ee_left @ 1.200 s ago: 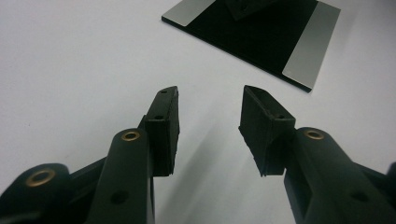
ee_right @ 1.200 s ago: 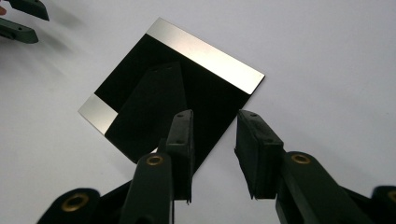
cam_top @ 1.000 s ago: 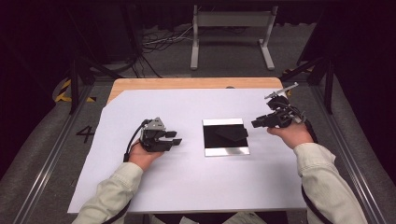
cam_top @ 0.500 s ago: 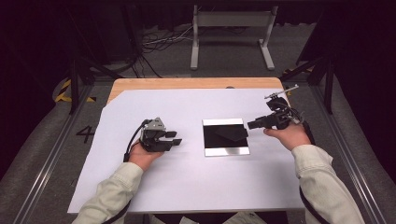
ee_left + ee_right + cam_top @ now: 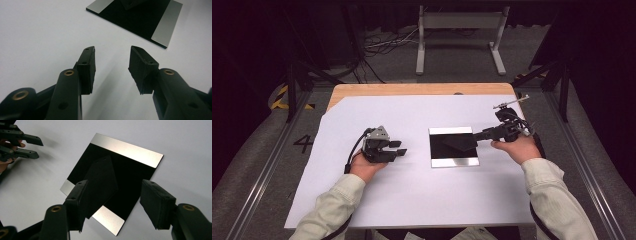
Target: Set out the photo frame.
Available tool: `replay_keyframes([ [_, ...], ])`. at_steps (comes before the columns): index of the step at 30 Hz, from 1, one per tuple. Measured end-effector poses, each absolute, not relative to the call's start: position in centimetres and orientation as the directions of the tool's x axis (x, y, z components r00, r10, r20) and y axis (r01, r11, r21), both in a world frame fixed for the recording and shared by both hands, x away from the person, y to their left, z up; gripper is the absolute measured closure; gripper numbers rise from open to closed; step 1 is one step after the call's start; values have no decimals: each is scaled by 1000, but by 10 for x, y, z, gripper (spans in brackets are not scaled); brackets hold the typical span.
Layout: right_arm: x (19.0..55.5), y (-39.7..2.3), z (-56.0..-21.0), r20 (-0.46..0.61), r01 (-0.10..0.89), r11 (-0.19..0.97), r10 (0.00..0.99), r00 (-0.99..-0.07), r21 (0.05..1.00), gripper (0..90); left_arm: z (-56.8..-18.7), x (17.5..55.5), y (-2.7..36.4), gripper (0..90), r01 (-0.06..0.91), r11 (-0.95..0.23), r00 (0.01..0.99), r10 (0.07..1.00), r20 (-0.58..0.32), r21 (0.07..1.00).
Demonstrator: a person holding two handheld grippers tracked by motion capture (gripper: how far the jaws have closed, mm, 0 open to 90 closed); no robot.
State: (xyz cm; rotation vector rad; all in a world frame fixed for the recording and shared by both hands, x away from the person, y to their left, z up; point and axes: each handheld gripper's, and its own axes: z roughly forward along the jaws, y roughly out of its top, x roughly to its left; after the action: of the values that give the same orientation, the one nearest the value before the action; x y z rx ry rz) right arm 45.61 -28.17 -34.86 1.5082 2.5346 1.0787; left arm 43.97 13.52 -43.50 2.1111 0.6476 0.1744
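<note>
Since a second ago, my right tongs [image 5: 479, 138] have just been opening and now gape over the black plate [image 5: 453, 146], gripping nothing. Plate lies flat mid-worktop [image 5: 412, 200]. My left tongs [image 5: 398, 148] rest open, empty, well apart.

High overhead view; two close hand-held gripper views sharing the plate [image 5: 453, 146].

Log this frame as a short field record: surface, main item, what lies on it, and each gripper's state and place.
surface: white sheet over a wooden table
main item: square black plate with silver strips on two opposite edges, lying flat
on it: a dark folded piece
left gripper: open, nothing between its jaws, resting left of the plate
right gripper: jaws just opened wide, over the plate's right side, nothing gripped
</note>
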Motion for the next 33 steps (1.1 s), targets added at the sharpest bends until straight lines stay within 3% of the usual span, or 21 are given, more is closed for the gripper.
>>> replay_keyframes([
  [33,464,-260,-370,394,800,309,744,-540,514,373,-435,439,136,568,384,-466,851,513,-110,797],
])
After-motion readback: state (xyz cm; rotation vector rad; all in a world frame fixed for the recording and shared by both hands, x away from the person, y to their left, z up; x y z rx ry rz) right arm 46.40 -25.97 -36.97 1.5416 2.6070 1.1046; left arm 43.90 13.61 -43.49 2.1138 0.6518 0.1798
